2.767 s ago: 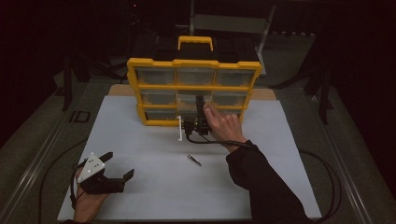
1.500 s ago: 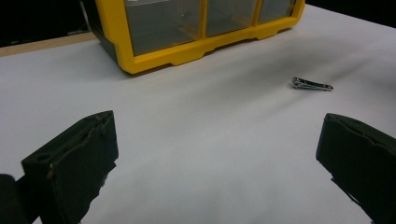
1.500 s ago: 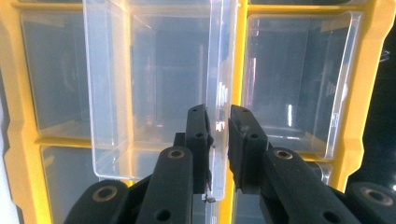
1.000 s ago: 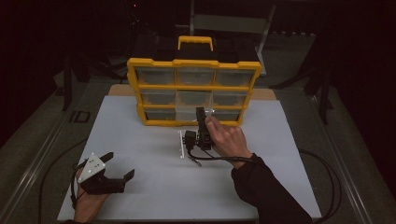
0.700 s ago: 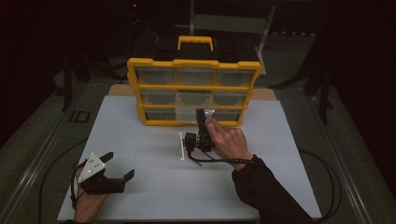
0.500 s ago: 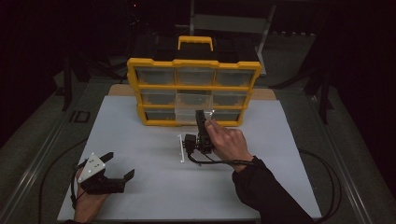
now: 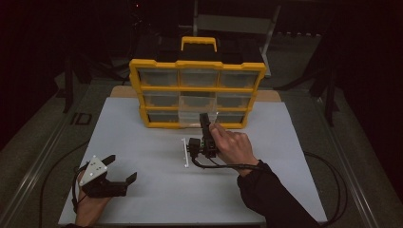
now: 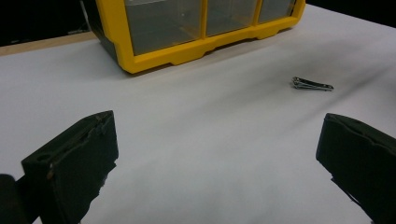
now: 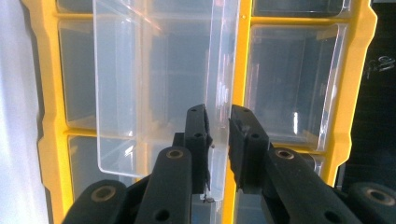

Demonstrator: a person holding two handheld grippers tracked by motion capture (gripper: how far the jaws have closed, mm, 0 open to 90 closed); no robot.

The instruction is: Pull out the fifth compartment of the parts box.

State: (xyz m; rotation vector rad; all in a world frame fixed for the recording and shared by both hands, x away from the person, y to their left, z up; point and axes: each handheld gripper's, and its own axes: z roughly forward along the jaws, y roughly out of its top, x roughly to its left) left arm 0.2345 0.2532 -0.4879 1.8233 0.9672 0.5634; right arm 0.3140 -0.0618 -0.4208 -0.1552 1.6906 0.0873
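- On the white table top (image 7: 142, 156), toward its far edge, stands a yellow organiser case (image 7: 197, 95) with a yellow carry handle and three rows of clear drawers. It is the biggest thing in the scene.
- The clear drawer (image 9: 154, 84) from the bottom row's middle slot is drawn partway out toward the person. As far as can be seen it is empty.
- The right gripper (image 7: 205, 126) has its jaws closed on the drawer's thin front wall, as the right gripper view shows, one pad on either side of the clear plastic.
- The left gripper (image 7: 107, 178) rests near the front left corner of the table, well apart from the case, with its jaws spread wide and nothing between them.
- Judged from this, the opening step is well along: the drawer is gripped and largely out, though its back end seems to sit in the slot. Whatever is to go in it is not yet loaded.
- A small metal nail clipper (image 8: 312, 84) lies loose on the white surface, near the drawer, and looks the likely thing to go in.
- The surface is a plain white sheet over a wooden board, bare apart from these things. The room around it is dark, with cables trailing off the table at both sides.
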